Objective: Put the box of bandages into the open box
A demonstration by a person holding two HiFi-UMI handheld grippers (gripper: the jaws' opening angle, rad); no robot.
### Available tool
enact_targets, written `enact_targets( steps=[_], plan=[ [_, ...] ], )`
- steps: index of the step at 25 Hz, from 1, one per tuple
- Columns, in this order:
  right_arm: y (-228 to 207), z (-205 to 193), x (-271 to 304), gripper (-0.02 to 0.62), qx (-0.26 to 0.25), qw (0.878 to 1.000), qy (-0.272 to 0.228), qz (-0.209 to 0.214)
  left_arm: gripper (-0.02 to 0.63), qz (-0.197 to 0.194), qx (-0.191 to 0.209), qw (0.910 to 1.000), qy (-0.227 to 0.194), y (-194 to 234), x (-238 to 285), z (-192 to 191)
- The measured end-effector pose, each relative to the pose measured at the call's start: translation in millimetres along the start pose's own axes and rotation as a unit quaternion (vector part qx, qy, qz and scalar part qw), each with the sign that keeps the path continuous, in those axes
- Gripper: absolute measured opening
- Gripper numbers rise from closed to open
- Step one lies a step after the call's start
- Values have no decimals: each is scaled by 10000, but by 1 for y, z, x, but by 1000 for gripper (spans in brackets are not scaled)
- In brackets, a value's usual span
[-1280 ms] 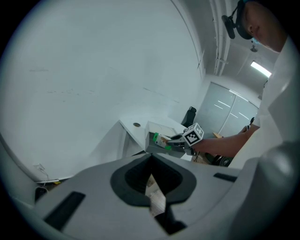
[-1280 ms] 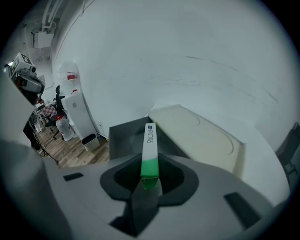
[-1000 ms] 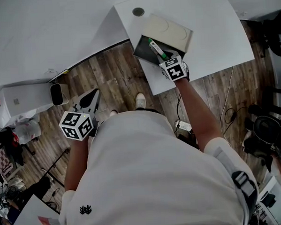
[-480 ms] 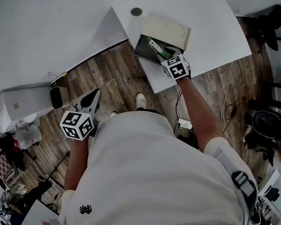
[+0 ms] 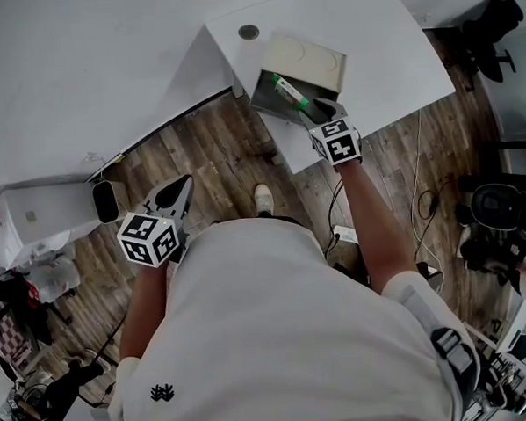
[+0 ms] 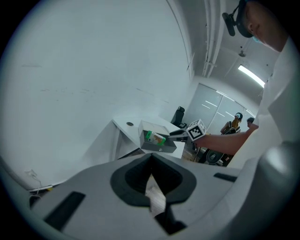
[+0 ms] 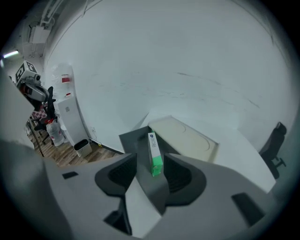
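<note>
**Bandage box in the open box, right tool spread behind it**

Head view: The box of bandages point(image 5: 288, 91) is seen inside the dark tray of the open box point(image 5: 269, 106). The open box sits at the near edge of the white worktop point(image 5: 387, 58), and its pale lid point(image 5: 306, 60) is folded back on the far side. The long axis of the bandage box runs diagonally, from upper left to lower right. Its white end is pointed away from the person and its green end is turned toward the right tool point(image 5: 321, 114). That tool is held at the near right edge of the tray, just beside the green end. The left tool point(image 5: 178, 192) is held well apart from the worktop, low over the wooden floor point(image 5: 216, 155).

Left gripper view: The jaws of the left tool point(image 6: 152, 155) are seen pressed together with nothing between them. Far beyond them, the open box point(image 6: 161, 146) is seen on the worktop point(image 6: 123, 123). The box of bandages point(image 6: 154, 137) shows at the top of it, and the right tool point(image 6: 176, 133) reaches in from the right.

Right gripper view: The jaws of the right tool point(image 7: 151, 161) stand wide apart. The box of bandages point(image 7: 154, 154) is framed in the gap, with a clear space on either side, so it is not gripped. Its long axis is aimed straight away along the jaws, green end nearest and white end farthest. It rests in the dark tray of the open box point(image 7: 133, 140), with the lid point(image 7: 187, 138) to the right. Whether it lies flat or leans cannot be told.
</note>
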State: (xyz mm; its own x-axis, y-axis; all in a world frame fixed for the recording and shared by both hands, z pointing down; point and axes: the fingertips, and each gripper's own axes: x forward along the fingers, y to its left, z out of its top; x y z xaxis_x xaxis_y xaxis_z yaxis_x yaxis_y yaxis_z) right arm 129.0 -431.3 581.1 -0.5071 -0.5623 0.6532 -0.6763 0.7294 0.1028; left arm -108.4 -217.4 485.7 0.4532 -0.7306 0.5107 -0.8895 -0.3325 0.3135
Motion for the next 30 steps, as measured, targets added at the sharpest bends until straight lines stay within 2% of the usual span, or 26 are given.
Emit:
enact_targets(
  steps=[2, 12, 18, 30],
  plan=[
    [8, -3, -12, 180, 130, 9999, -50, -83, 6, -96, 38, 9999, 23, 1, -3, -5],
    [68, -15, -70, 73, 769, 9960, -273, -374, 6, -535, 256, 9982, 8, 6, -29, -19],
    [115, -25, -101, 22, 931, 9941, -337, -441, 6, -696, 404, 9967, 108, 9, -52, -38],
    [224, -53, -142, 9, 1258, 9910, -405, -195, 6, -1147, 430, 9921, 257, 10, -90, -80]
  ],
)
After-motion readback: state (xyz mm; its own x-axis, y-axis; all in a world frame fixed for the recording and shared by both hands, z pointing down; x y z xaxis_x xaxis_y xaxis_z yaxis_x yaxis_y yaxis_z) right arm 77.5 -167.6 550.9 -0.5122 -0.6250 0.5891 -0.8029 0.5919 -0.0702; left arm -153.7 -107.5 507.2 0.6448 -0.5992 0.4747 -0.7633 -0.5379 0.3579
